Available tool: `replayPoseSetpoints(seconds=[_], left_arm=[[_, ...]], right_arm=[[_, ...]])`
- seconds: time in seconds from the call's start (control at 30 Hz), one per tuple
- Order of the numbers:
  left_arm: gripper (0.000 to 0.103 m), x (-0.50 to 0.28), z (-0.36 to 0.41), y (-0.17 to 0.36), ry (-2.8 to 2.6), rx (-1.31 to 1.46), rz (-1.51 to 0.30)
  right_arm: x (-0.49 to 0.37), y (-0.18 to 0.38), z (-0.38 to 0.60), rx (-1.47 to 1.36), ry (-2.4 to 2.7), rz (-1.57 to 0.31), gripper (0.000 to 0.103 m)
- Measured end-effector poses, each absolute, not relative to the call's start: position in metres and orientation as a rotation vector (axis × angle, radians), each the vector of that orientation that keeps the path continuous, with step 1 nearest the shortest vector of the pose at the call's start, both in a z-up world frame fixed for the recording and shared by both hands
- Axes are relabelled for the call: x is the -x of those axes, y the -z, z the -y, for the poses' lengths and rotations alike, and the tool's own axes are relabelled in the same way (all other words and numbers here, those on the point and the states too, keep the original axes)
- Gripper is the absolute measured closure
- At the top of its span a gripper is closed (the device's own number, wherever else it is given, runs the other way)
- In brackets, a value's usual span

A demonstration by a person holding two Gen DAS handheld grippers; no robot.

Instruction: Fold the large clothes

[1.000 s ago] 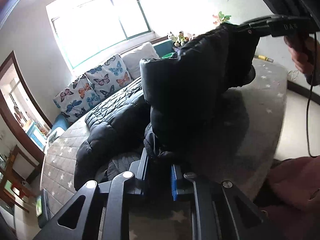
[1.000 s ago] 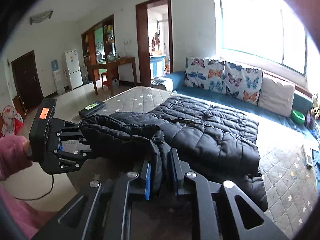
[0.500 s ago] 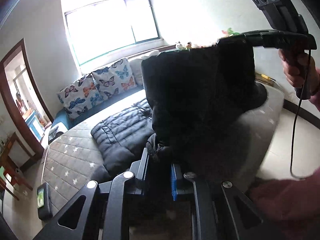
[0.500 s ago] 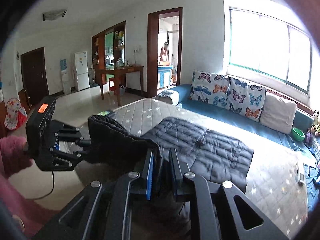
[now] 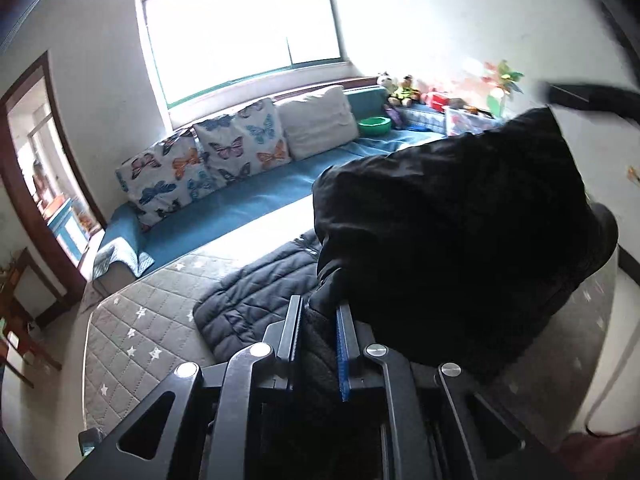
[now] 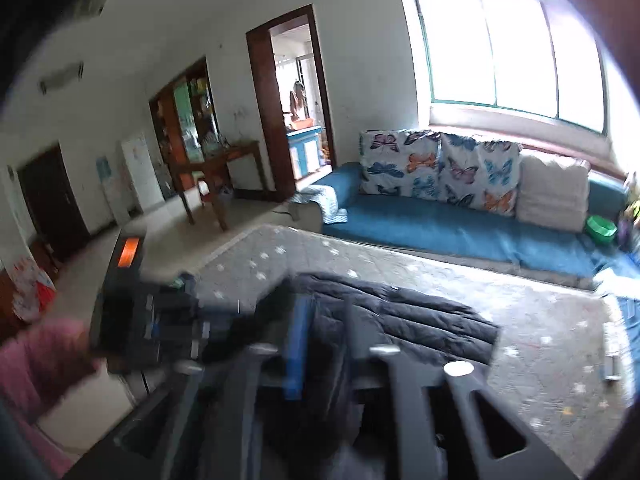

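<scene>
— While you are holding both tools up, where is the black puffer jacket (image 5: pixel 452 232) sitting?

— You are lifting one end of it off the mattress (image 5: pixel 132 336). Your left gripper (image 5: pixel 318 332) is clamping a fold of the quilted fabric between its two fingers, and the raised part is hanging as a dark bulk to the right of them. The rest of the jacket is lying flat on the grey star-patterned mattress, below and ahead of the fingers.

— And the other side?

— Your right gripper (image 6: pixel 322 344) is pinching jacket fabric too, fingers closed on it, though that view is blurring. From there the jacket (image 6: pixel 424 316) is spreading out across the mattress (image 6: pixel 540 320) toward the blue sofa (image 6: pixel 440 232). You are seeing the left tool at the left edge, with its orange display facing up.

— What is behind?

— Butterfly cushions (image 5: pixel 200 168) and a plain white pillow (image 5: pixel 320 120) are leaning along the sofa back under the window (image 5: pixel 240 28). A green bowl (image 5: pixel 374 125) is resting just beside the pillow.
</scene>
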State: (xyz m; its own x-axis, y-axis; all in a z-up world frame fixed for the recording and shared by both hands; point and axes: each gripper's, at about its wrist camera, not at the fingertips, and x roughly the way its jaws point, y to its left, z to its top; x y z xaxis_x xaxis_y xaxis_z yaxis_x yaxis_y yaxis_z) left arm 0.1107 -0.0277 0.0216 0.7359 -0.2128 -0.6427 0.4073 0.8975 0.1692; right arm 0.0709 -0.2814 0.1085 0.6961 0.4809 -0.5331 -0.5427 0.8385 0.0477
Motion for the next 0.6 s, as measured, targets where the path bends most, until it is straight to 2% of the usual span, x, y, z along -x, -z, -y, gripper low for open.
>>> replayPoseSetpoints(seconds=[0.03, 0.13, 0.17, 0.2, 0.43, 0.5, 0.6], left_arm=[[0.088, -0.119, 0.026, -0.025, 0.340, -0.309, -0.660], [0.089, -0.146, 0.027, -0.028, 0.297, -0.356, -0.638], [0.090, -0.160, 0.029, -0.029, 0.283, -0.370, -0.636], [0.090, -0.173, 0.029, -0.030, 0.270, -0.378, -0.636], [0.093, -0.286, 0.021, -0.018, 0.189, -0.365, -0.687], [0.099, -0.316, 0.013, -0.006, 0.170, -0.345, -0.716], [0.099, -0.350, 0.000, 0.008, 0.138, -0.354, -0.722]], right_arm=[[-0.059, -0.109, 0.282, 0.143, -0.580, -0.540, 0.027], [-0.027, -0.103, 0.279, 0.218, -0.606, -0.492, 0.022], [-0.025, -0.101, 0.276, 0.231, -0.617, -0.494, 0.013], [-0.023, -0.089, 0.271, 0.252, -0.639, -0.508, 0.010], [-0.106, 0.006, 0.238, 0.274, -0.663, -0.794, 0.009], [-0.133, 0.028, 0.230, 0.271, -0.642, -0.841, 0.009], [-0.165, 0.041, 0.229, 0.230, -0.625, -0.834, 0.009]])
